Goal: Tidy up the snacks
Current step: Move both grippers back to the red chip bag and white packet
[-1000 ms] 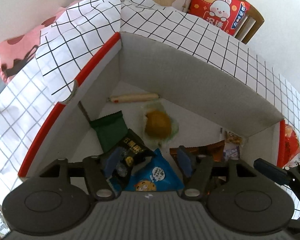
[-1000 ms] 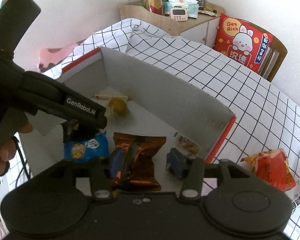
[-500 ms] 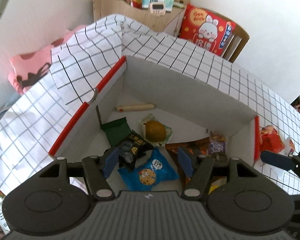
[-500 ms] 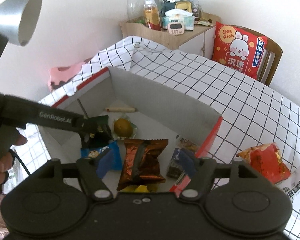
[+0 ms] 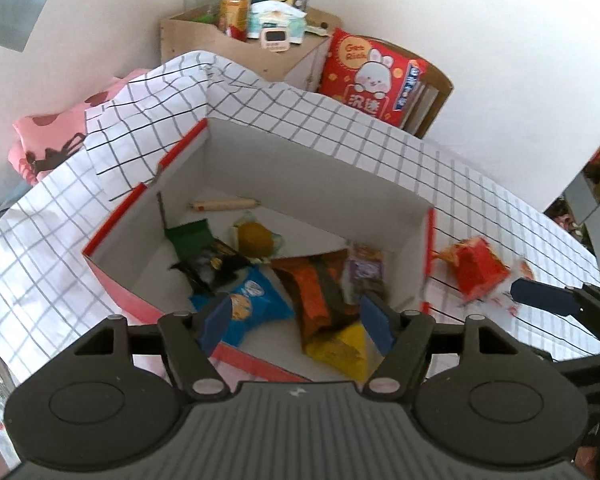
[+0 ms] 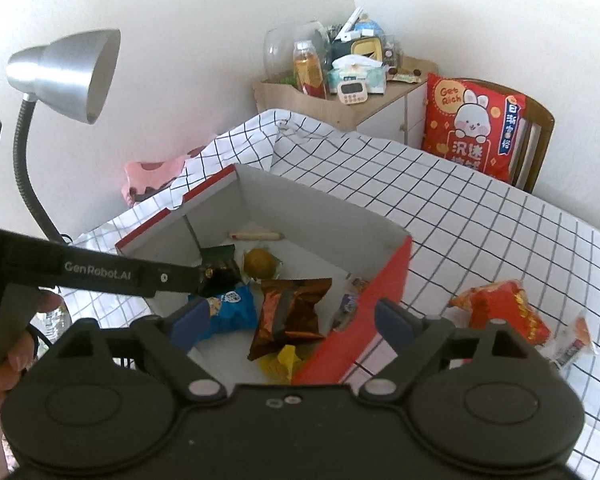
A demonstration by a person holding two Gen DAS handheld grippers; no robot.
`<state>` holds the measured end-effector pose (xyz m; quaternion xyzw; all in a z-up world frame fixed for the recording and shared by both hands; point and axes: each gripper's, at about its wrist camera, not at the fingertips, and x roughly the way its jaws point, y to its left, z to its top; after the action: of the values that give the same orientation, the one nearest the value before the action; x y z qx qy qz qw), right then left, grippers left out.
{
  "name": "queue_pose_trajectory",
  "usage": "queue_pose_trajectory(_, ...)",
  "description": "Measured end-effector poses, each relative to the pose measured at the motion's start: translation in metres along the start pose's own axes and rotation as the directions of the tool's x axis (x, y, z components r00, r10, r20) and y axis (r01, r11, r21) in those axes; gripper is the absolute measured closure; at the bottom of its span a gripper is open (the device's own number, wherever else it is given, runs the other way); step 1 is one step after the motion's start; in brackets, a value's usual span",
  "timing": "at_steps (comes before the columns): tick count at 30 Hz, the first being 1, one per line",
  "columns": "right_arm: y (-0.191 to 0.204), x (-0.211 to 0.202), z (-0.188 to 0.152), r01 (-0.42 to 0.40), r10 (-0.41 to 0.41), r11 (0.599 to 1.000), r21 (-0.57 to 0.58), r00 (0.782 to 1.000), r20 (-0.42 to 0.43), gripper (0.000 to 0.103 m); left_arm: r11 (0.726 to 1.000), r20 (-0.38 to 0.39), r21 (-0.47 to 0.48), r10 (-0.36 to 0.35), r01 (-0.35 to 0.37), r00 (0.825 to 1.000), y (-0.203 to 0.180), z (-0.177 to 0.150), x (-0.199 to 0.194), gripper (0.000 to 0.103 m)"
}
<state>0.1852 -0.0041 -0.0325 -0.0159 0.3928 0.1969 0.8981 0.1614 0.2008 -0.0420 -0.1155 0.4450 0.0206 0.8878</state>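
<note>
Inside the red box [image 5: 410, 222], snacks overlap near its front edge: the blue cookie pack [image 5: 256, 302] partly hides behind the left gripper [image 5: 294, 322], whose jaws are wide open and empty. The right gripper [image 6: 290, 322] is also spread wide, holding nothing. The red packet [image 6: 500, 308] lies outside on the checkered cloth [image 6: 480, 216], beside the box's right wall, with bare cloth behind.

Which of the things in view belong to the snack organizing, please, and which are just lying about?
Job:
box
blue cookie packet
brown packet
red packet on the cloth
white packet beside it

Lying about:
desk lamp
rabbit cushion
timer
</note>
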Motion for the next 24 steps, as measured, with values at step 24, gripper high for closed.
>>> queue_pose_trajectory(24, -0.131, -0.093, -0.072, 0.206, -0.211, 0.964, 0.171, 0.978, 0.011, 0.013, 0.983, -0.105, -0.007, -0.182, 0.182, 0.978, -0.136, -0.053, 0.01, 0.001)
